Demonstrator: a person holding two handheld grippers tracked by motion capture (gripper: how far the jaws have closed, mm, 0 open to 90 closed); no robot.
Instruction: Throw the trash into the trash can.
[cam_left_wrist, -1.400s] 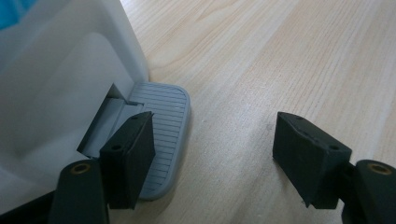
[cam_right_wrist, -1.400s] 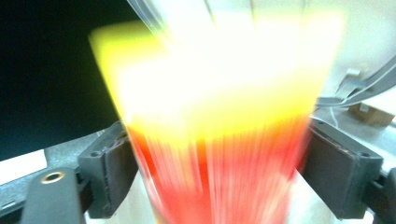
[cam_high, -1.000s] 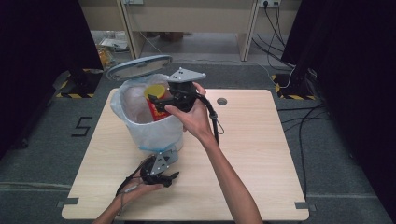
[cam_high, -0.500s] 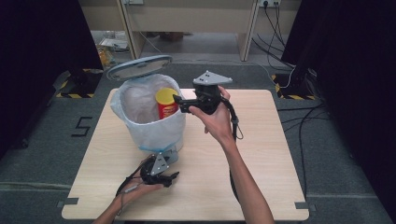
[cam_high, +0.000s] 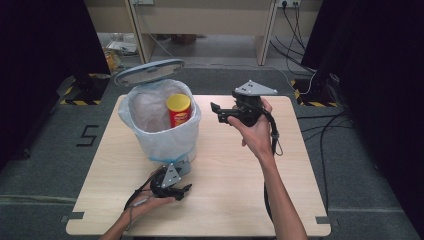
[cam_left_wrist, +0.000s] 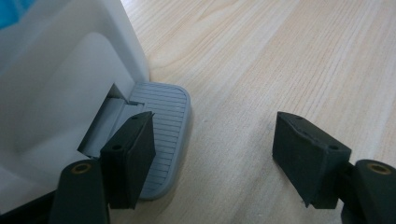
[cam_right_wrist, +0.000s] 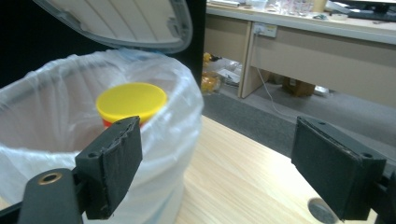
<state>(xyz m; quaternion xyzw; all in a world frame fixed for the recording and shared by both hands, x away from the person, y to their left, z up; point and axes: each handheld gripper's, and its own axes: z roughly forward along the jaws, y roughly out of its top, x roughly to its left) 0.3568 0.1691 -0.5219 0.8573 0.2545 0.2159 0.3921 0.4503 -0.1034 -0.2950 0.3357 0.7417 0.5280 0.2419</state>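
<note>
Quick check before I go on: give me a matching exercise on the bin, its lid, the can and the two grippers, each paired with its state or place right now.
Things:
1. lid
2. can
3. left gripper
4. right gripper

States:
A. open in the air, right of the bin
B. raised open behind the bin
C. upright inside the bag-lined bin
D. open, one jaw on the grey pedal

Pairs: 1-B, 2-C, 3-D, 4-A
</note>
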